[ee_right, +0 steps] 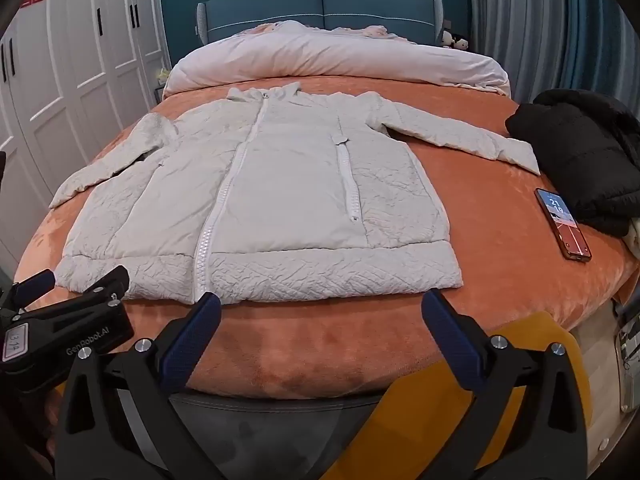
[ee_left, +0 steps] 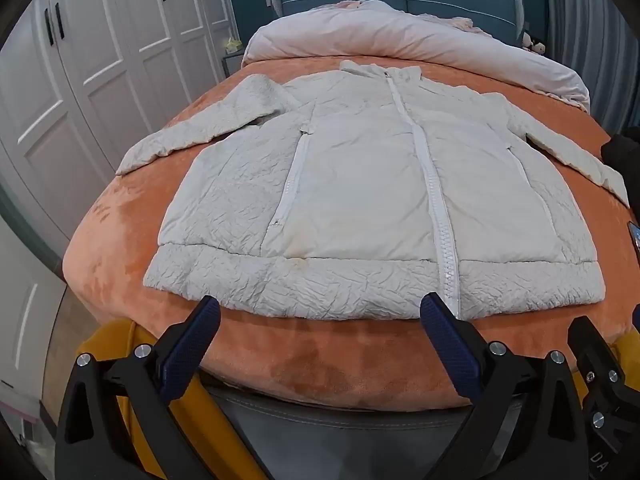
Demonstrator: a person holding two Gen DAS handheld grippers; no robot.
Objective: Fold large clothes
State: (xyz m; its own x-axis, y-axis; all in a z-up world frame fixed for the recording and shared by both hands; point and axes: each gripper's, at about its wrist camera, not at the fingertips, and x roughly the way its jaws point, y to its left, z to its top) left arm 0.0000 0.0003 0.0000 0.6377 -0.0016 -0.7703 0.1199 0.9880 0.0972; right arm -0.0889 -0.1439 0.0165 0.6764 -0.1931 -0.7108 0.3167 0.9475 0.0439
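White jacket (ee_left: 372,200) flat on the bed (ee_left: 320,360), just beyond your tongs.
Your left tongs (ee_left: 320,320) and right tongs (ee_right: 320,316) are spread wide and empty, near its hem; one jacket, one black garment (ee_right: 580,160), one phone (ee_right: 562,224) far right.

Home bedroom, bed (ee_right: 500,300) with headboard (ee_right: 320,8), duvet (ee_right: 340,60), apparently wardrobe doors (ee_right: 80,60)
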